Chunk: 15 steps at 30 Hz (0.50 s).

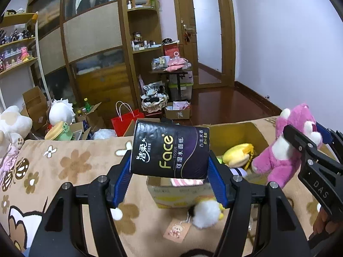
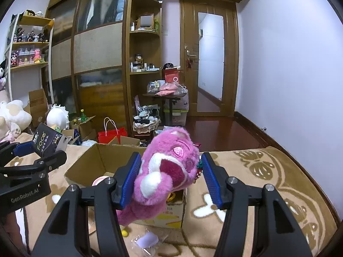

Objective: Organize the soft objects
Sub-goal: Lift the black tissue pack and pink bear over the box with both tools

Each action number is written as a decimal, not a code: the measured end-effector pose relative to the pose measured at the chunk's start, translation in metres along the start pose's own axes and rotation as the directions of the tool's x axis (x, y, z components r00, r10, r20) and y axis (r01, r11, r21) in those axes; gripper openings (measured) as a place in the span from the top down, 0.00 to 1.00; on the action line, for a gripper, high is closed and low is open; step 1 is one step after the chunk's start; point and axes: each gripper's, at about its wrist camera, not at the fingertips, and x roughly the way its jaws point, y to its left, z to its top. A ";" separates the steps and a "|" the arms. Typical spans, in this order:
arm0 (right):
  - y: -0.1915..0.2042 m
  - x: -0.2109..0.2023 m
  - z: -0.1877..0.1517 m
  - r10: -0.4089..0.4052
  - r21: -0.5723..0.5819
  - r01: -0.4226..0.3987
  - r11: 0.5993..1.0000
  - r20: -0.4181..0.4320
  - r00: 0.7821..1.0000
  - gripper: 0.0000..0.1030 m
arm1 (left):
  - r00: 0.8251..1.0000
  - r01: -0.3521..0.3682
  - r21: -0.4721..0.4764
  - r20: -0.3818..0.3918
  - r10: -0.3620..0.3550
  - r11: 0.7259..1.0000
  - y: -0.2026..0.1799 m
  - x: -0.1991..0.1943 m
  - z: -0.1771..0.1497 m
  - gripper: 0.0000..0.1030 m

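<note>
Tissue pack (image 1: 169,151), black and lifted above the bed (image 1: 70,167), sits clamped in the left claw (image 1: 169,171), its long axis across the pads and tilted slightly; the print reads sideways: "Face", "TISSUE" (plus Chinese characters). Behind it an open box (image 1: 242,131) holds a yellow plush (image 1: 236,155). Further right, the right claw (image 2: 170,178) is clamped on a pink bear (image 2: 169,167), head up and body hanging over the box. "GenRobot.AI" marks the left claw's housing.
</note>
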 end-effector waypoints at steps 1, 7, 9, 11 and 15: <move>0.000 0.003 0.002 0.001 -0.001 -0.001 1.000 0.003 1.000 0.41 | 1.000 0.000 -0.001 -0.002 0.000 1.000 0.001 0.002 0.002 0.37; -0.001 0.016 0.005 -0.001 -0.001 0.001 1.000 0.010 1.000 0.41 | 1.000 -0.016 0.018 0.008 0.016 1.000 0.001 0.018 0.011 0.37; 0.000 0.023 0.006 0.003 0.002 -0.003 1.000 0.006 1.000 0.41 | 1.000 -0.017 0.025 0.011 0.017 1.000 0.000 0.023 0.013 0.37; 0.001 0.030 0.007 0.006 0.001 -0.006 1.000 0.003 1.000 0.41 | 1.000 -0.019 0.028 0.010 0.019 0.999 -0.002 0.029 0.014 0.37; 0.003 0.040 0.009 0.006 -0.012 -0.006 1.000 0.001 1.000 0.41 | 1.000 -0.012 0.017 -0.008 0.012 1.000 -0.001 0.042 0.016 0.37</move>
